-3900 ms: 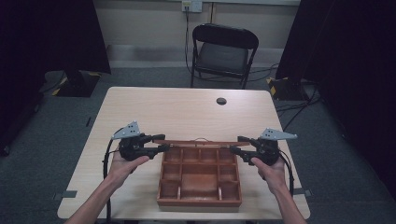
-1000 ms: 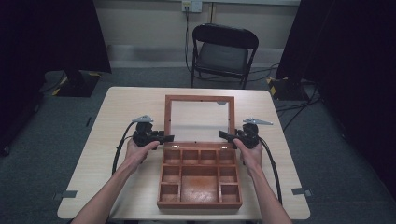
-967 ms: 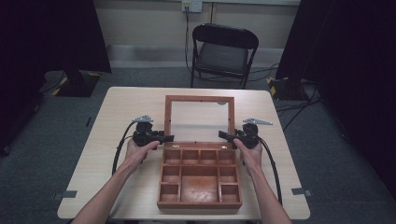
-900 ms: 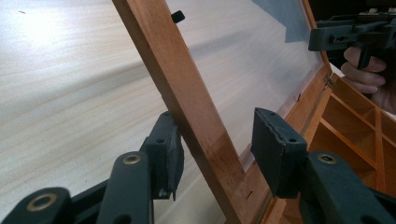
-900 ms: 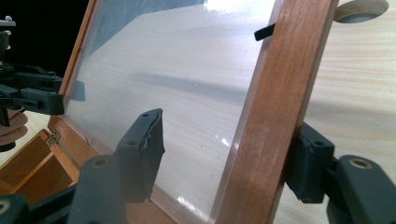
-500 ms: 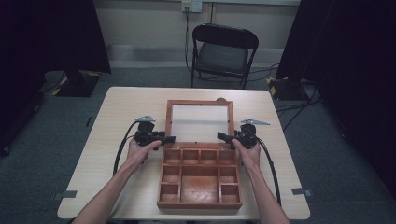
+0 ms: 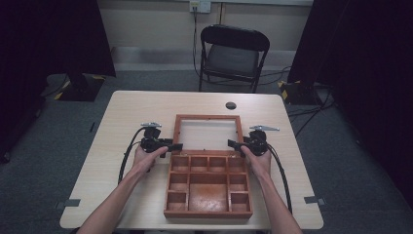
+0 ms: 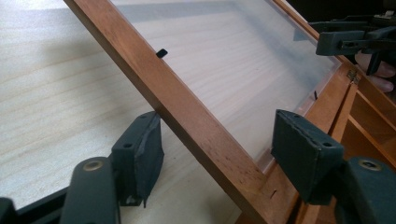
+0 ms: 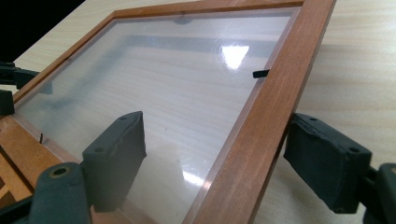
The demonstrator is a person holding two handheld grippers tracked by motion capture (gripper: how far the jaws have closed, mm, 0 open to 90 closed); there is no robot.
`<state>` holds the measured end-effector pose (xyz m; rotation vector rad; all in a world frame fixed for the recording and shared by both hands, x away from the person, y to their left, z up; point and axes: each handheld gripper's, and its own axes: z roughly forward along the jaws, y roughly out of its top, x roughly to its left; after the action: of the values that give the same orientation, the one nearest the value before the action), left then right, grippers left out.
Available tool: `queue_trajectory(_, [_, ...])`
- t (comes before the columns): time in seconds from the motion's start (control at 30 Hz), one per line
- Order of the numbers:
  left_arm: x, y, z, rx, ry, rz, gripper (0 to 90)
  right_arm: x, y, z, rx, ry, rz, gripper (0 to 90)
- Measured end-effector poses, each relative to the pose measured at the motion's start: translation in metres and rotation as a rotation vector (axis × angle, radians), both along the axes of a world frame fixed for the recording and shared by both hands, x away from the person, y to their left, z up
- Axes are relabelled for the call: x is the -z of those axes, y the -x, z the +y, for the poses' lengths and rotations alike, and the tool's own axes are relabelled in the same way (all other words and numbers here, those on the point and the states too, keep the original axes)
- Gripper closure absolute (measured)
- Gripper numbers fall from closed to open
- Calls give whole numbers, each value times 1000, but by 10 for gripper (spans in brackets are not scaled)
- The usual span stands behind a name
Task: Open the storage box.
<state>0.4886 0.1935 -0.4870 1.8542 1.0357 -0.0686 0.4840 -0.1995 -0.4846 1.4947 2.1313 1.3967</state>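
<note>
the lid (image 7: 208,134) has tipped further back since a second ago.

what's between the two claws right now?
The box's open glass-paned lid: left claw and right claw each straddle a side rail, jaws apart, per both gripper views.

Overhead light is brightening the table (image 7: 146,112) while the room around it is lying in deep shadow. Glare is glinting off the lid's clear pane (image 9: 233,53); near jaws are blurring softly.

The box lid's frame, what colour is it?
Reddish-brown wood around a clear pane; right gripper view shows the lid frame best.
</note>
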Motion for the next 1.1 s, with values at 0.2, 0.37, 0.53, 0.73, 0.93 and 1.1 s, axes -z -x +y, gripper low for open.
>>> queue_trajectory(0.2, [4,-2,1,-4,30,33,319,3,-2,-1,-1,-16,34,191])
queue_trajectory(0.37, [3,-1,1,-17,2,10,297,6,-3,-2,3,-27,59,149])
queue_trajectory(0.53, [1,1,3,-13,-18,2,283,2,0,-6,28,-4,12,156])
queue_trajectory(0.73, [-6,7,7,-18,-34,-19,244,-5,5,-13,35,-3,-7,154])
queue_trajectory(0.93, [-13,14,18,-11,-94,-41,221,-10,15,-24,41,2,-11,152])
queue_trajectory(1.1, [-19,25,33,-37,-122,-67,211,-17,28,-37,44,22,-19,150])
